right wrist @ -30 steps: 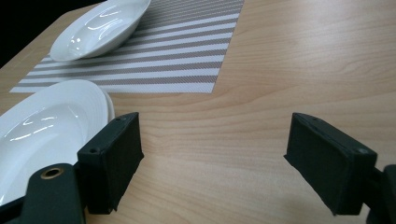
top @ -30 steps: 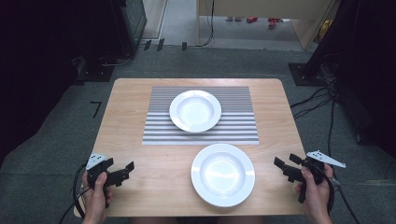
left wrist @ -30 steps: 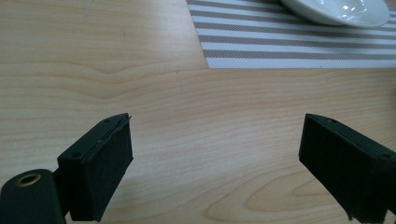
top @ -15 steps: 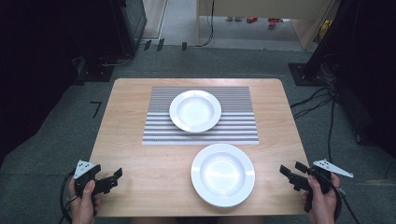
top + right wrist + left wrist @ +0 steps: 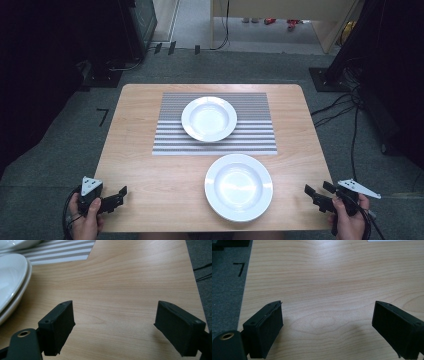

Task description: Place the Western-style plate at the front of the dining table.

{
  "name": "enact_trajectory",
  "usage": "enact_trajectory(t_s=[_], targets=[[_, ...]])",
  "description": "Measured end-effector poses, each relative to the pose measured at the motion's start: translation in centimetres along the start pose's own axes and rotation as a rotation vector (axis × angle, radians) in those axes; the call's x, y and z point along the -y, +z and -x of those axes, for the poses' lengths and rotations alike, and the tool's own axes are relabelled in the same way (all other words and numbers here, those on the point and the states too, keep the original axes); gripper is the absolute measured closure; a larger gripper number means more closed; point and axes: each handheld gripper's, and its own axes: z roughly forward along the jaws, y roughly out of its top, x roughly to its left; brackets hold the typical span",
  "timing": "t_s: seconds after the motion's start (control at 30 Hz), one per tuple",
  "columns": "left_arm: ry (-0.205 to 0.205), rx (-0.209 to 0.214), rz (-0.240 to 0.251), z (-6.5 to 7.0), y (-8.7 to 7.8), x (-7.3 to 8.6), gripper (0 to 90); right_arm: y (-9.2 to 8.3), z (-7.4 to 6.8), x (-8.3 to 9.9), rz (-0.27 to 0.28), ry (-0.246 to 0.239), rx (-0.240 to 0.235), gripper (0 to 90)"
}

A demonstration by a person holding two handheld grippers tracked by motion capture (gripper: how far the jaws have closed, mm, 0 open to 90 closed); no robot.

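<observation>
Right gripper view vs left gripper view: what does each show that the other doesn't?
Right gripper view: rim of the near white round plate, a corner of the grey-and-white striped placemat, dark cables on the floor. Left gripper view: a black mark on the grey carpet. Both: the light wooden table, with that gripper's open black fingers holding nothing.

My left tool (image 5: 116, 196) low at near left desk corner, jaws wide apart, empty; right tool (image 5: 316, 192) mirrors it at near right corner, jaws just opening, empty

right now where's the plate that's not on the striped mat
In the high view the near plate lies on bare wood at the table's front edge, right of centre, just below the striped mat.
</observation>
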Motion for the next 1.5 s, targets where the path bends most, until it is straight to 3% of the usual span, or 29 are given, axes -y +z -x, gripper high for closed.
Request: enact_trajectory(t_s=[0.13, 0.23, 0.57, 0.63, 0.77, 0.9, 1.5], targets=[[0.017, -0.013, -0.007, 0.2, 0.1, 0.0, 9.9, 0.5, -0.3, 0.3, -0.022, -0.042, 0.034, 15.3], [0.027, -0.015, -0.018, 0.2, 0.3, 0.1, 9.9, 0.9, -0.3, 0.7, -0.044, -0.047, 0.049, 15.3], [0.065, -0.038, -0.020, 0.7, 0.5, 0.2, 9.8, 1.1, -1.0, 1.1, -0.045, -0.096, 0.099, 15.2], [0.064, -0.039, -0.015, 0.7, 0.5, 0.2, 9.3, 1.4, -1.6, 1.4, -0.045, -0.157, 0.143, 14.5], [0.063, -0.038, -0.003, 0.7, 0.5, 0.4, 9.1, 1.8, -2.2, 1.7, -0.045, -0.197, 0.178, 9.6], [0.063, -0.038, -0.003, 0.7, 0.5, 0.4, 9.2, 2.3, -2.6, 1.7, -0.063, -0.205, 0.174, 0.0], [0.062, -0.038, -0.003, 0.7, 0.5, 0.4, 9.2, 2.4, -2.7, 1.7, -0.061, -0.202, 0.180, 0.0]])
